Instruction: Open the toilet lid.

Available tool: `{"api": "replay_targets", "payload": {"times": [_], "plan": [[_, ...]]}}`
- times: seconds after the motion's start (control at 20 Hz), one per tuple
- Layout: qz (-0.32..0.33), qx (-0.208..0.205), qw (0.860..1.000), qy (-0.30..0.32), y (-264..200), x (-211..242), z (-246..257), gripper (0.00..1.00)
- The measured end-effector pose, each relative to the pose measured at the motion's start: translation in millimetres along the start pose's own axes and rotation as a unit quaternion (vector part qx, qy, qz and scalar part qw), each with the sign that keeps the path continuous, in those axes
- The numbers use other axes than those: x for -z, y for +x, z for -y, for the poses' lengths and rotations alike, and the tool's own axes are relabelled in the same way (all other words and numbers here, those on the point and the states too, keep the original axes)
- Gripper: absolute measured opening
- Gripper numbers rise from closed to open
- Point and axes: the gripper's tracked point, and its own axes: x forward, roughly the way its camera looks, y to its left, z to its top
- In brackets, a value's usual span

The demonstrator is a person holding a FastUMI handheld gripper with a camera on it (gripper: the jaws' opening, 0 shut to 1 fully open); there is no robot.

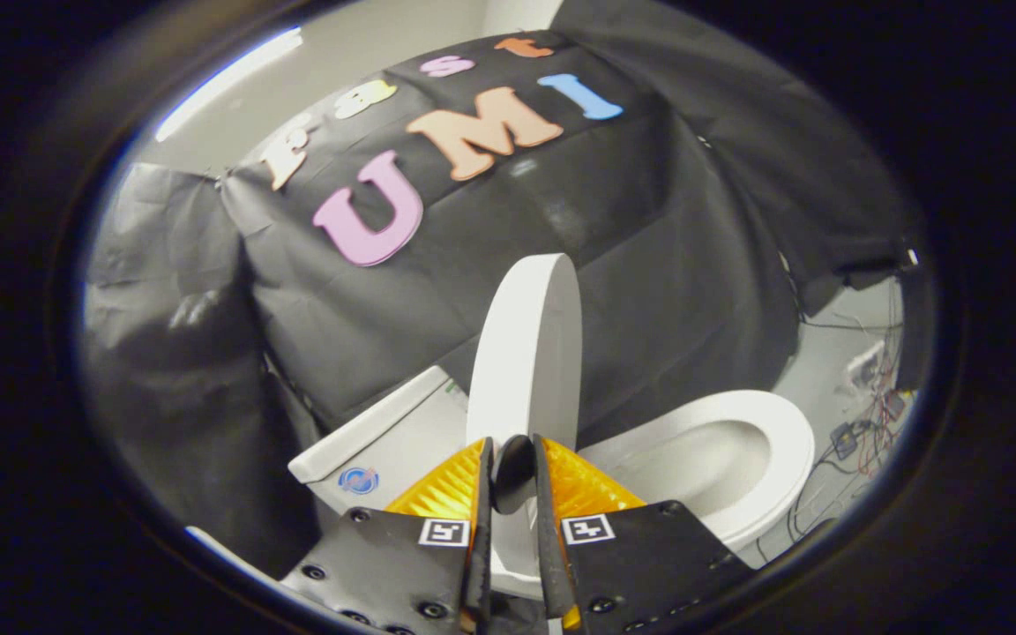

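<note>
Tool narrowed on a small dark knob at the raised white plastic toilet lid (527, 353).

The tool (514, 472), low in the middle of the frame, has its fingers (480, 511) nearly together, a small dark round knob (513, 472) between them at the lid's near edge; whether both press on it I cannot tell. The lid stands upright, edge-on, at frame centre. The white oval toilet seat (795, 450) lies open at lower right, the white cistern (384, 441) at lower left.

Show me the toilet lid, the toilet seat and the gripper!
toilet lid (527, 353), gripper view, on its raised white face.
toilet seat (795, 441), gripper view, on the far rim.
gripper (514, 459), gripper view, midway between its fingertips, at the lid's edge.
</note>
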Motion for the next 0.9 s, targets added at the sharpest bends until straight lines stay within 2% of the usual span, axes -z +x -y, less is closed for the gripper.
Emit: {"api": "replay_targets", "payload": {"times": [0.35, 0.9], "plan": [[-0.02, -0.089, 0.994, -0.063, 30, 15, -91, 0.29], [-0.05, -0.156, 0.983, -0.087, 67, 61, -161, 0.29]]}}
